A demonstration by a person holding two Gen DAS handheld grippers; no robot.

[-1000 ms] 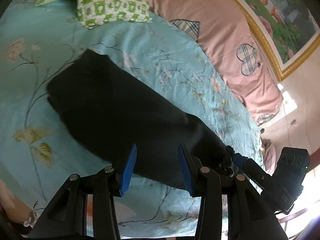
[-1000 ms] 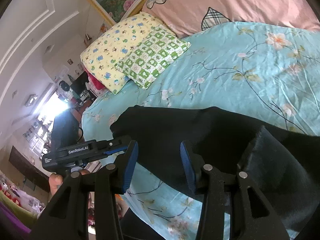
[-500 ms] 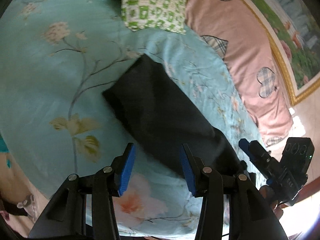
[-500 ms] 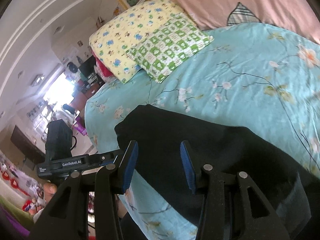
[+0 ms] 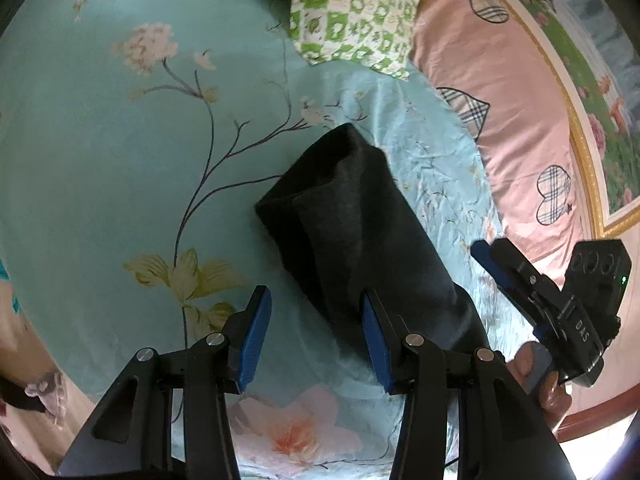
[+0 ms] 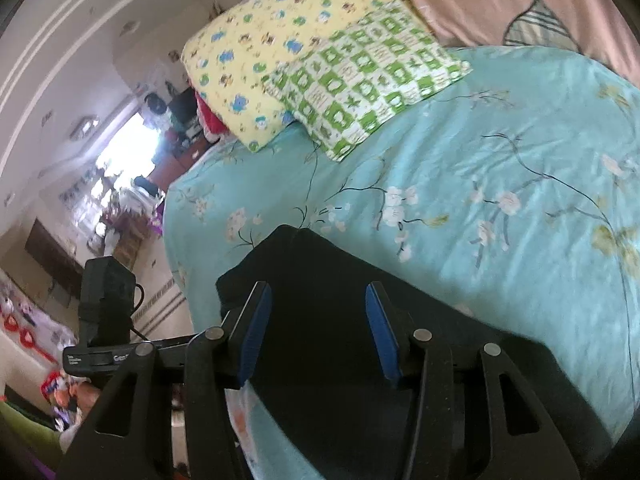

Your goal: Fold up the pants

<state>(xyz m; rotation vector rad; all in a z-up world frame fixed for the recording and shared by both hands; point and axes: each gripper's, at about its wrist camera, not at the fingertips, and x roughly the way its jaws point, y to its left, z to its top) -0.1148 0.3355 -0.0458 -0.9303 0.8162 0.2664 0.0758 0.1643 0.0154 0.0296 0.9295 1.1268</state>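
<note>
On floral bedsheet, folded black pants.

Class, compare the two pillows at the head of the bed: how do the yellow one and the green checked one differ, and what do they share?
The yellow pillow has small scattered blue and green figures on a plain ground; the green pillow has a grid of green and white squares. The green pillow lies partly on top of the yellow pillow, nearer the black pants. The yellow pillow sits closer to the bed's edge. Both rest on the blue flowered sheet, beside the pink cover.
</note>
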